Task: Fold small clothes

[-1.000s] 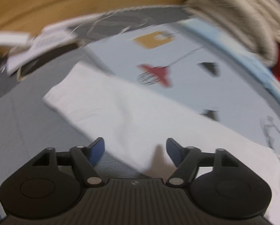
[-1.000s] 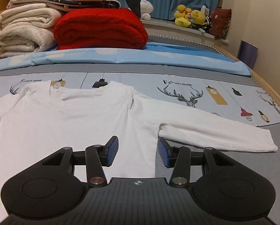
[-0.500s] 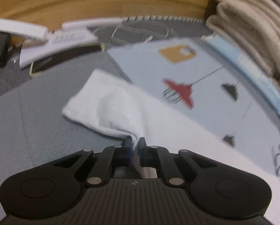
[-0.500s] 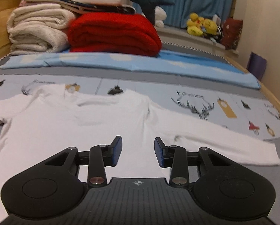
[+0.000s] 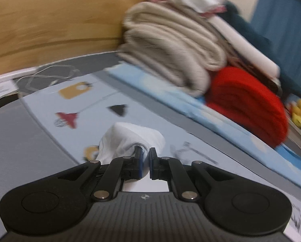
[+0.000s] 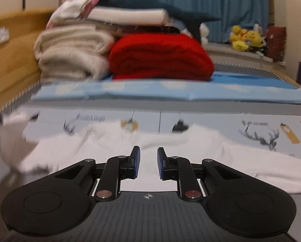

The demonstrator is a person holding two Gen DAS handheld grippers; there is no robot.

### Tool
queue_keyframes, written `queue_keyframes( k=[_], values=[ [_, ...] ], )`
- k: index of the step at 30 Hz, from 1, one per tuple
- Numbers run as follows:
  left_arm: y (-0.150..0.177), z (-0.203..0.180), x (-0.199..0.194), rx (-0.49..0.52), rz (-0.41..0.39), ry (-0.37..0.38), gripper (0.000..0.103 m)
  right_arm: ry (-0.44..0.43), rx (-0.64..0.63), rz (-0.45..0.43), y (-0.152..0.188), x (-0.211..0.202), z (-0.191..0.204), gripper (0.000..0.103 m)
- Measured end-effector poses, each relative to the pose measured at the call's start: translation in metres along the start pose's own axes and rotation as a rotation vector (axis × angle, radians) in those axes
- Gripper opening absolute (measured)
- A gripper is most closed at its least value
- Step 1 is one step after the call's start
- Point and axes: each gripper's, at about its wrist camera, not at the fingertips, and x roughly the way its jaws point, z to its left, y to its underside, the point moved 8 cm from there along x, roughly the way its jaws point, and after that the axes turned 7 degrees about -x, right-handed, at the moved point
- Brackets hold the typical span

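Left hand-held gripper [image 5: 146, 151] pinching white sleeve [image 5: 130, 139]

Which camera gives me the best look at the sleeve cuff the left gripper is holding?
The left wrist view: the sleeve cuff bunches right at the shut left gripper, raised off the bedsheet. The right wrist view shows only a blurred white sleeve at its left edge, beside the white shirt.
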Motion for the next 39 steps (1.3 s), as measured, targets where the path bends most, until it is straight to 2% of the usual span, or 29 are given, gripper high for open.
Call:
queue_keyframes(
  k=[2, 5, 8, 10, 12, 13, 14, 15, 16, 19, 22, 24, 26, 28, 31, 37, 39],
  values=[
    [0.012, -0.021, -0.001, 0.034, 0.017, 0.028, 0.006, -0.009, -0.017, 0.046, 0.007, 0.007, 0.005, 0.014],
    [0.031, -0.057, 0.003, 0.1, 0.053, 0.082, 0.006, -0.043, -0.009, 0.056, 0.003, 0.017, 0.006, 0.014],
    [0.052, -0.088, 0.002, 0.17, 0.08, 0.137, 0.006, -0.032, 0.0, 0.081, 0.0, 0.031, -0.002, 0.014],
    [0.07, -0.119, -0.001, 0.228, 0.107, 0.22, 0.006, -0.029, 0.029, 0.133, 0.004, 0.046, -0.01, 0.014],
    [0.093, -0.15, -0.003, 0.303, 0.18, 0.333, 0.008, -0.015, 0.064, 0.189, 0.011, 0.059, -0.02, 0.014],
    [0.109, -0.168, -0.004, 0.345, 0.259, 0.418, 0.017, -0.013, 0.075, 0.207, 0.014, 0.064, -0.024, 0.014],
    [0.121, -0.18, -0.005, 0.379, 0.336, 0.504, 0.022, -0.007, 0.083, 0.227, 0.018, 0.069, -0.027, 0.014],
    [0.123, -0.184, -0.006, 0.386, 0.345, 0.531, 0.026, 0.002, 0.087, 0.241, 0.02, 0.074, -0.031, 0.014],
    [0.117, -0.182, -0.004, 0.374, 0.314, 0.516, 0.034, 0.012, 0.091, 0.254, 0.022, 0.077, -0.034, 0.014],
    [0.089, -0.159, 0.016, 0.219, 0.297, 0.456, 0.037, 0.014, 0.126, 0.272, 0.021, 0.087, -0.04, 0.015],
    [0.076, -0.128, 0.041, 0.136, 0.285, 0.304, 0.037, -0.032, 0.162, 0.264, 0.017, 0.092, -0.037, 0.015],
    [0.085, -0.114, 0.057, 0.139, 0.34, 0.211, 0.037, -0.083, 0.152, 0.258, 0.015, 0.097, -0.025, 0.016],
    [0.098, -0.105, 0.069, 0.108, 0.42, 0.203, 0.037, -0.139, 0.126, 0.253, 0.013, 0.1, -0.008, 0.016],
    [0.118, -0.107, 0.076, 0.062, 0.522, 0.236, 0.037, -0.18, 0.094, 0.249, 0.012, 0.101, 0.01, 0.016],
    [0.144, -0.11, 0.089, 0.022, 0.624, 0.245, 0.037, -0.231, 0.036, 0.25, 0.011, 0.103, 0.038, 0.016],
    [0.176, -0.115, 0.114, 0.035, 0.686, 0.219, 0.037, -0.263, -0.063, 0.258, 0.012, 0.101, 0.065, 0.018],
    [0.182, -0.119, 0.117, 0.046, 0.694, 0.221, 0.037, -0.26, -0.089, 0.268, 0.016, 0.102, 0.067, 0.024]
  ],
)
